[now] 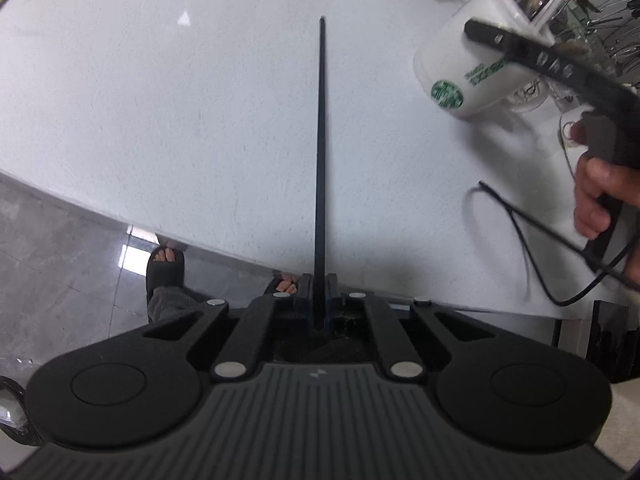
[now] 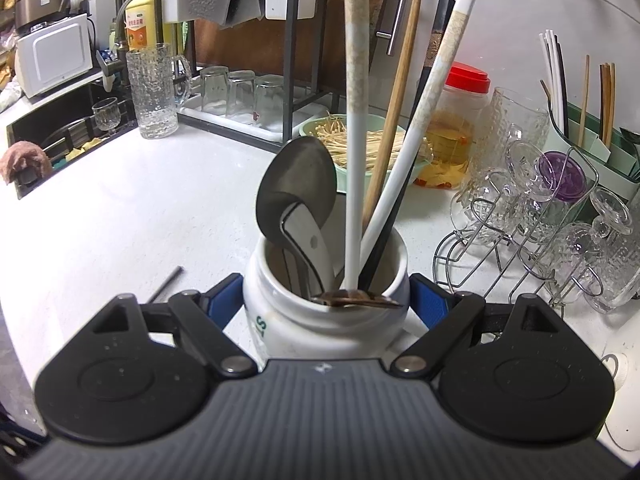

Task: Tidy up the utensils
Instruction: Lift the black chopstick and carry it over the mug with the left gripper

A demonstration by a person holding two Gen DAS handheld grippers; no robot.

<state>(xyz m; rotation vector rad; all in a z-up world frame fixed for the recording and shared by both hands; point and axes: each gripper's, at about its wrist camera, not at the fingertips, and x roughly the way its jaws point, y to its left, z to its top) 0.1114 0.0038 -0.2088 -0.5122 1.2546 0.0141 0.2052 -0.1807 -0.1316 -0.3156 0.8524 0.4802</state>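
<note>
White speckled countertop [image 1: 200, 100]; grey glossy floor tiles [image 1: 60, 248]; black sink [image 2: 60, 132].

White mug [image 2: 324, 320] with green lettering (a round green logo too) on a speckled white counter [image 1: 200, 100]; black chopstick [image 1: 321, 160]; blue gripper pads [image 2: 430, 306]; red-lidded jar [image 2: 460, 120].

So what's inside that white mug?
The white mug holds a metal spoon, a white knife handle, and several chopsticks. Their lower ends are hidden inside.
</note>
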